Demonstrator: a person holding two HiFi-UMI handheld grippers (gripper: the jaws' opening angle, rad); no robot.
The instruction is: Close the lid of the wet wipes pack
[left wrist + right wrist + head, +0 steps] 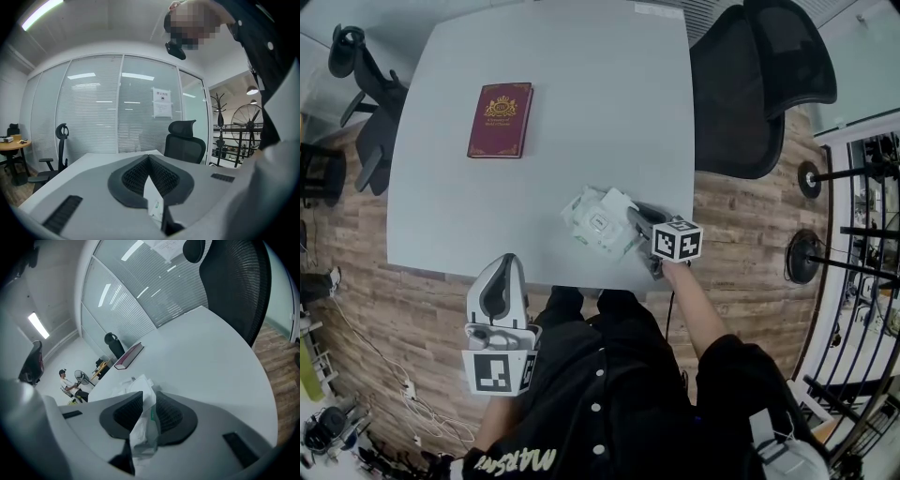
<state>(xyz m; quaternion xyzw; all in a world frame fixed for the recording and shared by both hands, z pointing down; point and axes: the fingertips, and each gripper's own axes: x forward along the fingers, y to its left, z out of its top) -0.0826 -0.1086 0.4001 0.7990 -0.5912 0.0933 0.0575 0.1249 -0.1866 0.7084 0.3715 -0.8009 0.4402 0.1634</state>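
The white wet wipes pack [600,223] lies crumpled near the table's front edge, with its rectangular lid facing up. Whether the lid stands open or closed is too small to tell. My right gripper [632,218] reaches in from the right and is shut on the pack's right end. In the right gripper view the white wrapper [140,427] is pinched between the dark pads [171,416]. My left gripper [508,260] hangs in front of the table edge, shut and holding nothing. In the left gripper view its pads [136,176] meet at the tip, and the pack [154,206] shows beyond them.
A dark red book [500,120] lies on the white table [562,66] at the far left. A black office chair [755,84] stands at the table's right side, another dark chair [361,80] at its left. Wood floor surrounds the table.
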